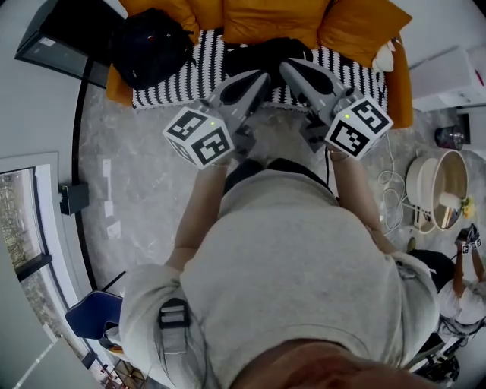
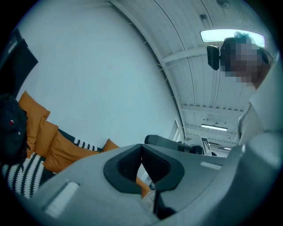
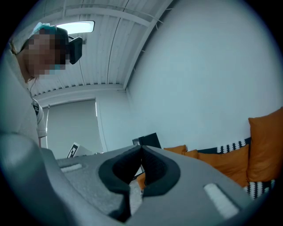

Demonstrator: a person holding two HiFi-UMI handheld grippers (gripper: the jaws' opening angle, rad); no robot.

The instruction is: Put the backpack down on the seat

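The backpack (image 1: 152,45) is black and puffy, with a small red mark on it. It sits on the seat (image 1: 401,83), right at the seat's left end. It leans on the orange cushions (image 1: 250,19). The seat is an orange sofa with a black-and-white striped cover (image 1: 182,76).

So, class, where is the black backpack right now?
In the head view's upper left, the backpack sits on the left end of the orange sofa, at the striped blanket's left edge.

My right gripper (image 3: 141,149) — jaws pressed together, nothing between them — faces a white wall (image 3: 199,79), orange cushions (image 3: 264,148) off to the right.
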